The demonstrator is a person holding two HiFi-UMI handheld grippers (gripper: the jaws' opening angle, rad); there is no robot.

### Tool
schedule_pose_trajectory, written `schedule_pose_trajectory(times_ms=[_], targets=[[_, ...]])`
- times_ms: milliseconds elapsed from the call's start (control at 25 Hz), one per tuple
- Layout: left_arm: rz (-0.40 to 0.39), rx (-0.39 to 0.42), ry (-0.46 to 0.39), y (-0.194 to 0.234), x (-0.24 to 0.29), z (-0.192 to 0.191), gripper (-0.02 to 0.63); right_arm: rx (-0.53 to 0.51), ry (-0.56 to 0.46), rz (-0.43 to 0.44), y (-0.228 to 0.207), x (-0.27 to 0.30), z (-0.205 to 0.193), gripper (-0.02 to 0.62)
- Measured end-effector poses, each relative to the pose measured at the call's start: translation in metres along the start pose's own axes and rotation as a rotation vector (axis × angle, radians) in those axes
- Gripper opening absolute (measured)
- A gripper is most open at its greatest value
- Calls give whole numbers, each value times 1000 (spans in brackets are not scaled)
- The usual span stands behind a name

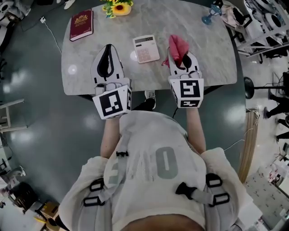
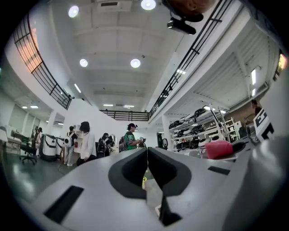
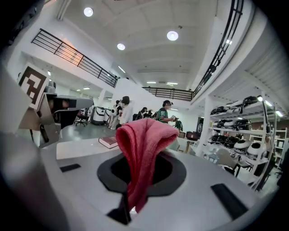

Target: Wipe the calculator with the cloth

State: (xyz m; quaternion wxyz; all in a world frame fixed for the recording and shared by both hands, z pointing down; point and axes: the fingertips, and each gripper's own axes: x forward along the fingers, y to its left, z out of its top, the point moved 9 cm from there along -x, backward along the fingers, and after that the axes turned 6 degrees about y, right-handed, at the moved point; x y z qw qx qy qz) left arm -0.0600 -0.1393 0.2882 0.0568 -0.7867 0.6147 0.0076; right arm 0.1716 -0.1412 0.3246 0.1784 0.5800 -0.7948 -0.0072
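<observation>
A white calculator (image 1: 146, 48) lies on the marble table (image 1: 194, 27), between my two grippers and a little beyond them. My right gripper (image 1: 181, 57) is shut on a red cloth (image 1: 178, 48), which bunches up over its tips and hangs down between the jaws as a pink fold (image 3: 143, 153). My left gripper (image 1: 106, 59) is shut with nothing in it; its jaws meet in a thin line (image 2: 147, 163). Both gripper views look out level across a large hall, well above the tabletop. The cloth (image 2: 218, 148) also shows at the right of the left gripper view.
A dark red book (image 1: 81, 24) lies at the table's far left, and also appears as a book (image 3: 108, 141) in the right gripper view. Yellow flowers (image 1: 118, 6) stand at the far edge, a blue glass item (image 1: 208, 18) at the far right. Several people (image 2: 86, 142) stand in the hall.
</observation>
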Motion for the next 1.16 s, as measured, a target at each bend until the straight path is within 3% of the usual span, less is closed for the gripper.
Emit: schedule_pose_trajectory(times_ms=[80, 320, 640, 1160], targets=[[-11, 32, -5, -2, -10, -5, 21, 21, 12, -35, 8, -17, -16, 57], [-56, 28, 24, -11, -17, -8, 21, 131, 51, -61, 23, -49, -44, 55], [-108, 4, 31, -18, -25, -22, 21, 89, 37, -99, 29, -56, -42, 55], [-75, -8, 37, -6, -19, -20, 21, 78, 30, -122, 19, -51, -34, 55]])
